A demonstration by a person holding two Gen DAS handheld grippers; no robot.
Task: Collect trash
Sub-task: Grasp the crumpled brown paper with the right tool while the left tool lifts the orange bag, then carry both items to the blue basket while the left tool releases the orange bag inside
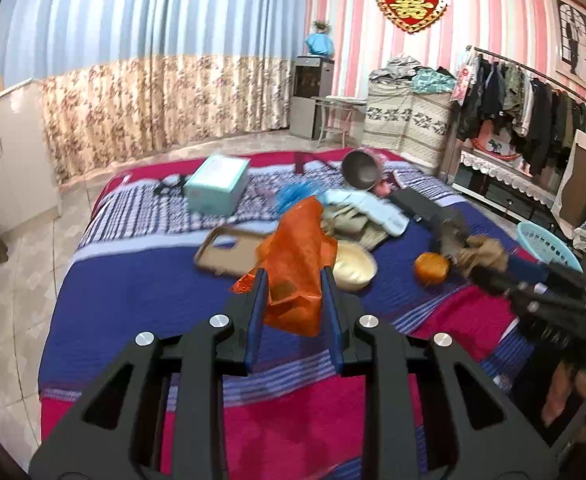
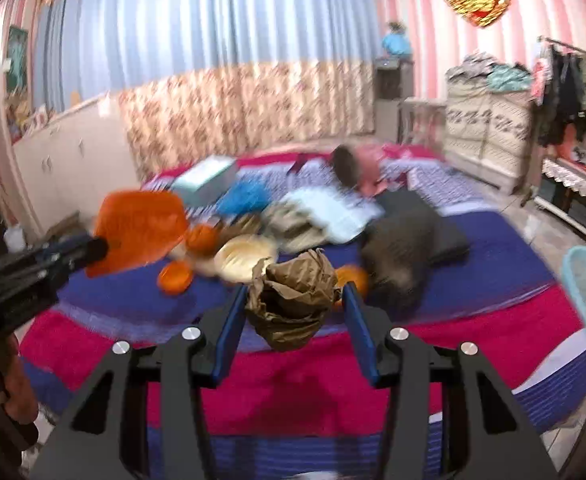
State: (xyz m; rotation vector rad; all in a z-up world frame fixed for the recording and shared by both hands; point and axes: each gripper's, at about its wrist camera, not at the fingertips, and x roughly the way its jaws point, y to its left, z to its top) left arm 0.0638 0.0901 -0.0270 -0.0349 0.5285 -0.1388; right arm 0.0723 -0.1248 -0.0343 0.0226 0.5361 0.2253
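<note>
While the left gripper [image 1: 293,276] is clamped on an orange plastic bag [image 1: 297,264] lifted above the bed [image 1: 153,292], the right gripper [image 2: 293,300] has a crumpled brown paper wad [image 2: 293,300] between its jaws, the pads pressing its sides. Beyond them on the blue and pink bedspread lie a cream bowl [image 1: 353,270], an orange fruit [image 1: 431,267], a phone case [image 1: 229,250] and a pale box [image 1: 217,184]. A light blue basket [image 1: 547,246] sits at the bed's right edge.
</note>
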